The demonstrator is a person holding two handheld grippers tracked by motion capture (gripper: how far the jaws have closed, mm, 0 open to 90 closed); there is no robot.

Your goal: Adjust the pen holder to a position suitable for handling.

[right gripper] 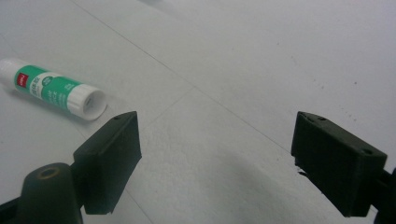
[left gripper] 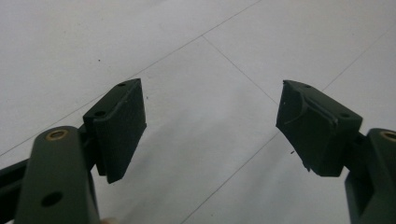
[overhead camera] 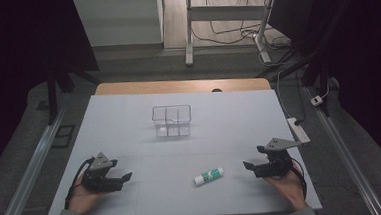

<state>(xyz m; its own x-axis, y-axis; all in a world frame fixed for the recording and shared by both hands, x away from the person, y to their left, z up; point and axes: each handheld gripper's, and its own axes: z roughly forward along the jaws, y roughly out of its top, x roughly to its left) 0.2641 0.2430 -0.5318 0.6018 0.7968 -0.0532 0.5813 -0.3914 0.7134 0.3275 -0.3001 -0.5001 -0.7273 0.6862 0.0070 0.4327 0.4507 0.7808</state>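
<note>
High view is giving the whole layout: white bench (overhead camera: 129, 121) w/ a clear divided organiser box (overhead camera: 172, 121) sitting near the middle toward the far side, a glue stick (overhead camera: 208, 176) lying on its side at the near edge, and a hand at each near corner. Left claw (overhead camera: 127, 177) is resting at the near left, well apart from the stick; right claw (overhead camera: 247, 165) is sitting near right, pointing toward the stick, near it but not touching.

Right gripper view is adding the close-up: right claw (right gripper: 215, 161) is standing wide open, nothing btwn the pads, bare bench under it. Glue stick (right gripper: 53, 88) is lying at upper left of that view, just beyond the left-hand pad, white cap end facing the claw. Label is green & white w/ a small red patch; lettering too small and blurred to read, no brand legible.

Left gripper view is showing left claw (left gripper: 210, 123) gaping wide too, holding nothing, w/ thin seam lines crossing the white bench surface below.
</note>
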